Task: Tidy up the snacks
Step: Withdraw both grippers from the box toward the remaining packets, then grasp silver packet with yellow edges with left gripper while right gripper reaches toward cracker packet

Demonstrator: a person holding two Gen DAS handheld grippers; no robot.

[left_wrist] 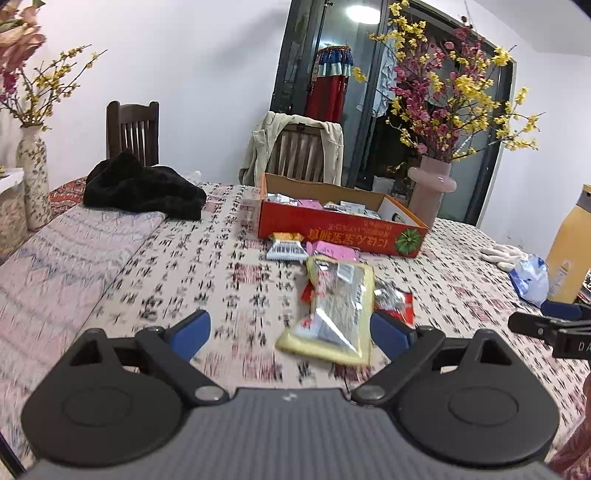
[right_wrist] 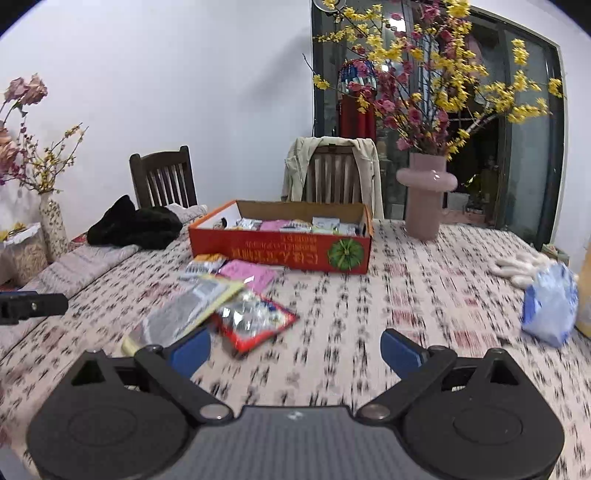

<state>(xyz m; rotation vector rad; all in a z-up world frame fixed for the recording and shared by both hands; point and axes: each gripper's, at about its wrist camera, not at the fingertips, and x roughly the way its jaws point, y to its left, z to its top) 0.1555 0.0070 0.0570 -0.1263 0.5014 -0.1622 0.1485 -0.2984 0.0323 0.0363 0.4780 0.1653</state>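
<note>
Left gripper [left_wrist: 290,332] jaws apart, nearing yellow packet [left_wrist: 332,314] — advise pinching its edge; right gripper [right_wrist: 295,350] jaws apart, idling.

White walls [right_wrist: 229,74], patterned tablecloth [right_wrist: 424,295] on the table, two dark wooden chairs at 12 o'clock — left one [right_wrist: 162,177] bare, right one [right_wrist: 332,173] draped with a beige jacket [left_wrist: 258,147] — dark-framed glass door [left_wrist: 369,110] at 1 o'clock reflecting a ceiling light [left_wrist: 364,13].

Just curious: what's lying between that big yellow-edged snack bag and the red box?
Two small packets: a pink packet and a black-and-white striped packet, lying right against the red box. The left wrist view shows it best.
</note>
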